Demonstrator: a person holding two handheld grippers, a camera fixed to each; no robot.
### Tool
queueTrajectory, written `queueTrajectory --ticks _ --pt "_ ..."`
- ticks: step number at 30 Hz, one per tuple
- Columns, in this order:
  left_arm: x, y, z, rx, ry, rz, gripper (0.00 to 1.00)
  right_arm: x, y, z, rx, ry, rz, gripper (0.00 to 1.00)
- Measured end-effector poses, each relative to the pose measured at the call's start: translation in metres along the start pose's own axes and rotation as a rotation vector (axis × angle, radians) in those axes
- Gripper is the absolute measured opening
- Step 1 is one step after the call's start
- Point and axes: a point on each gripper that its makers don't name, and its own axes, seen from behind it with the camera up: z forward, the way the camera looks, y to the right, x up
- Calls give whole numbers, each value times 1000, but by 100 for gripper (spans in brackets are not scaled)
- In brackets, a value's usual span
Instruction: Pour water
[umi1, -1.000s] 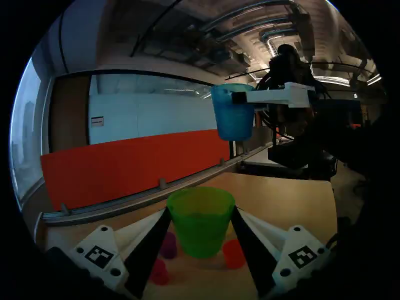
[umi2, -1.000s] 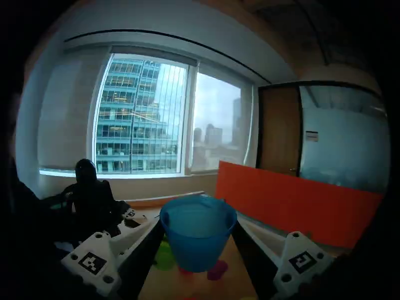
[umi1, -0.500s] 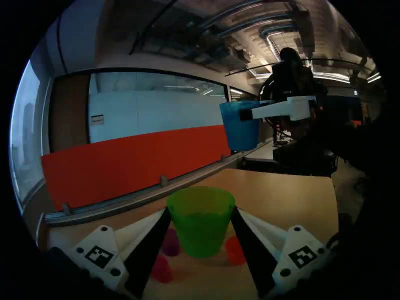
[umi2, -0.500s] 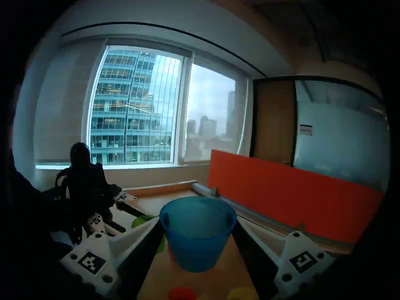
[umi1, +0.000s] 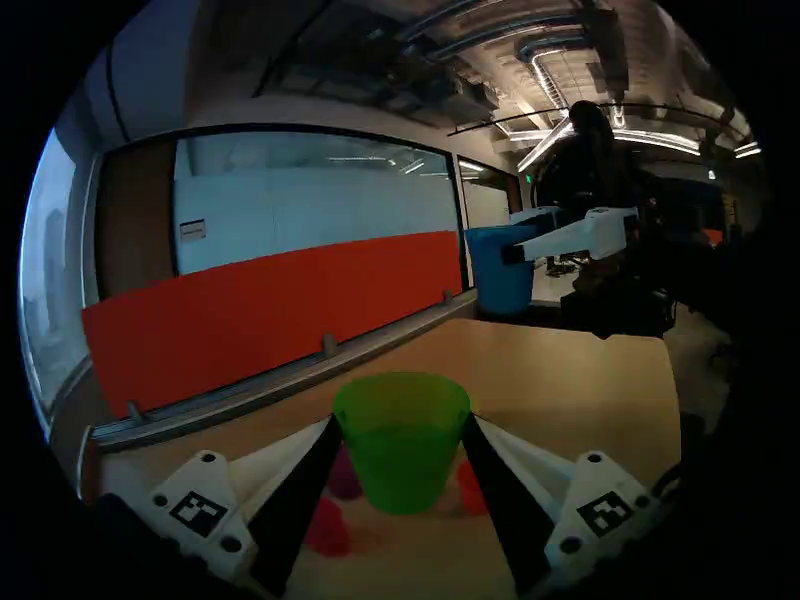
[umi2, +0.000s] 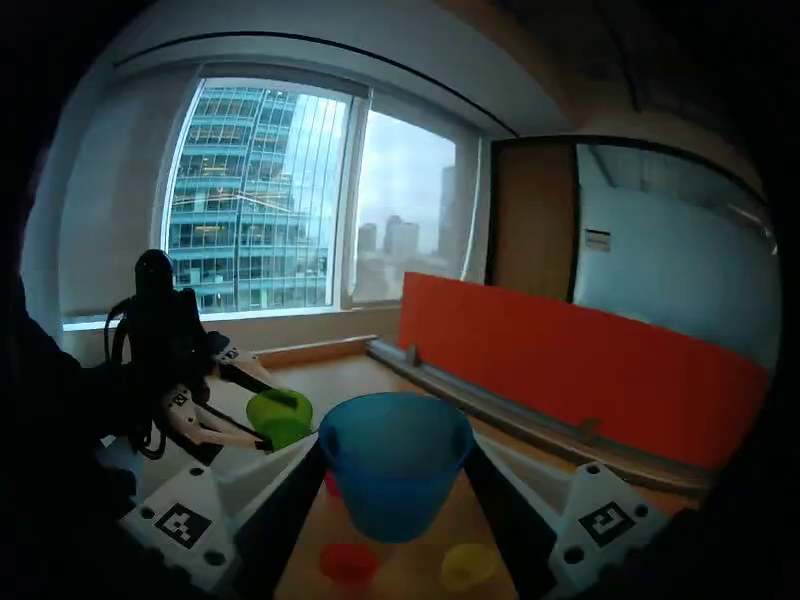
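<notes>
In the left gripper view my left gripper (umi1: 402, 450) is shut on an upright green cup (umi1: 402, 440), held just above the wooden table (umi1: 560, 370). Farther off, at the table's far end, the right gripper (umi1: 515, 255) holds a blue cup (umi1: 497, 270) upright. In the right gripper view my right gripper (umi2: 395, 470) is shut on that blue cup (umi2: 395, 460), its rim level. To the left there, the left gripper (umi2: 262, 425) carries the green cup (umi2: 280, 415) over the table (umi2: 330, 375).
Small coloured cups stand on the table: purple (umi1: 343, 478), pink (umi1: 327, 527) and red (umi1: 468, 487) ones around the green cup, and red (umi2: 349, 563) and yellow (umi2: 468, 565) ones below the blue cup. An orange partition (umi1: 270, 310) with a metal rail lines the table's edge.
The right gripper has lowered the blue cup and carried it away from the green cup, toward the table's far end. My left gripper and green cup have stayed nearly still.
</notes>
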Motion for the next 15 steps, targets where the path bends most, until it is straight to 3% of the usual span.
queueTrajectory --ticks 15 --pt "-34 3 10 -29 -105 7 85 -53 15 -9 -15 -59 44 93"
